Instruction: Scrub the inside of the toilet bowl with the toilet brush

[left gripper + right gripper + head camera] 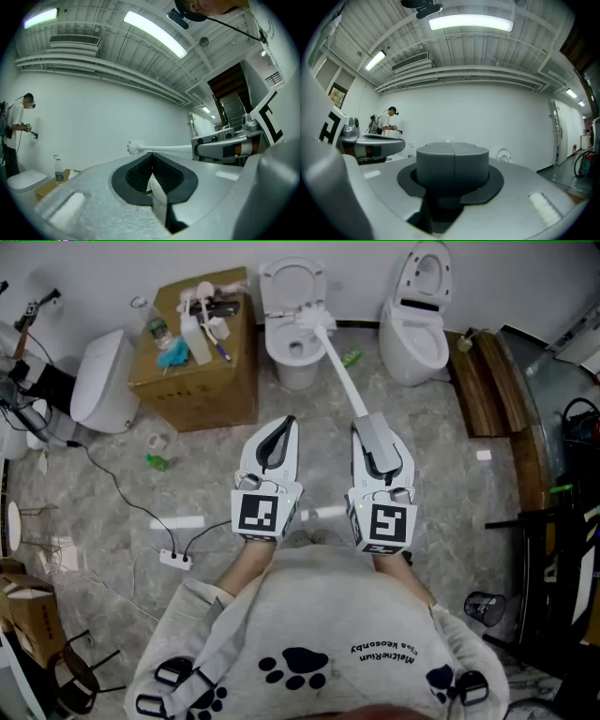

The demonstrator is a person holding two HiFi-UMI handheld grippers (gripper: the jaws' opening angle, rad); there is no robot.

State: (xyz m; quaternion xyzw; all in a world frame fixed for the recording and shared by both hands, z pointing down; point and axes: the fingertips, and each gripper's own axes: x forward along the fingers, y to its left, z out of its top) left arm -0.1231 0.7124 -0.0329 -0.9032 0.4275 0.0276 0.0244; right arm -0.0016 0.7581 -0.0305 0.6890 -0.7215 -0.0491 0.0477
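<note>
The toilet brush (342,371) extends from the right gripper (373,439) towards the toilet bowl (281,351). Its white head rests at the rear right part of the bowl rim, just below the raised seat. The white shaft runs diagonally back to a grey handle. The fingers of the right gripper are closed on this grey handle; in the right gripper view the handle fills the space between them.

The left gripper (284,427) is positioned beside the right gripper, apart from the brush. Its fingers are closed together with nothing between them. In the left gripper view the brush head and shaft show beyond the fingers, to the right.

The bowl stands on the marble floor (281,549) against the wall. A cardboard box (202,381) stands just to its left, carrying bottles and small items. A second toilet (417,329) stands to its right, lid raised.
</note>
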